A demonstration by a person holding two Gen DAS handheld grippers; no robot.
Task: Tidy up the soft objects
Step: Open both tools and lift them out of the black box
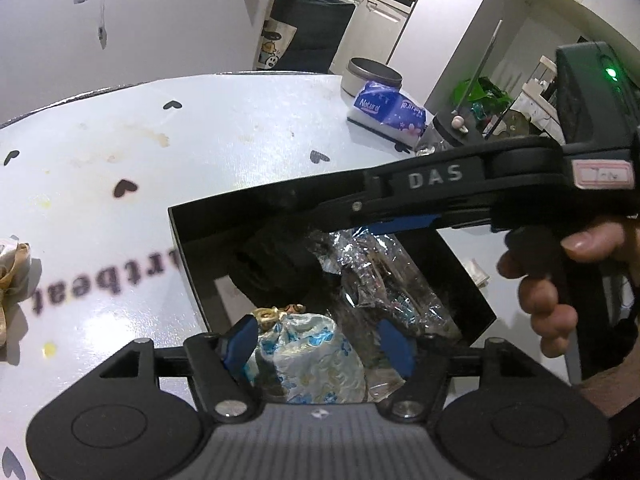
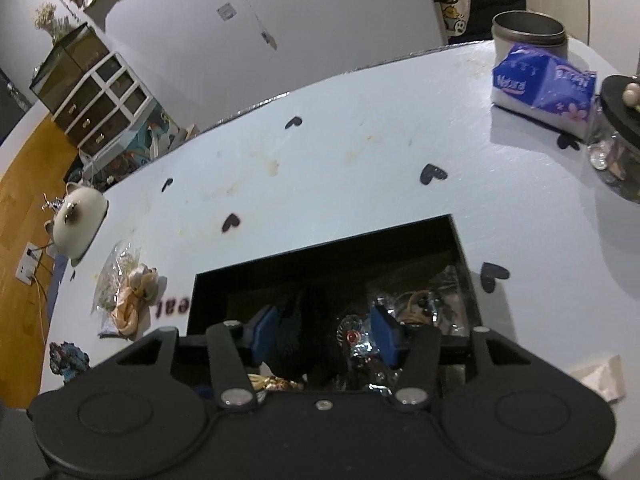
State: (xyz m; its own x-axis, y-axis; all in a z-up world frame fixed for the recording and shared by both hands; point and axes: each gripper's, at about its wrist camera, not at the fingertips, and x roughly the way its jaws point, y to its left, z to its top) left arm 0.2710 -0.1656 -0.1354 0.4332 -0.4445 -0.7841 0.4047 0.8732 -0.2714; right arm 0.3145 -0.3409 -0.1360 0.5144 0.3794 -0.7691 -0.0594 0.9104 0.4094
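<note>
Both grippers tilt down into the black rectangular box [image 2: 320, 248]: left gripper [image 1: 316, 344] released around a blue-patterned fabric pouch [image 1: 308, 356], right gripper [image 2: 326, 336], marked "DAS", released over a black soft bundle [image 2: 304, 344]; tissue pack [image 2: 544, 84] reads "Natural".

The pale heart-printed tabletop [image 2: 340, 160] is carrying a black box [image 2: 320, 248], a tissue pack [image 2: 540, 84], a tin [image 2: 528, 32], a jar [image 2: 620, 160] and a ribboned bag [image 2: 124, 288].

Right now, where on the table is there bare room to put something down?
The widest bare patch of the table lies beyond the black box, running back to the tissue pack and tin. It is crowded inside the box, on the left edge around the ribboned bag, and at the far right by the glass jar.
</note>
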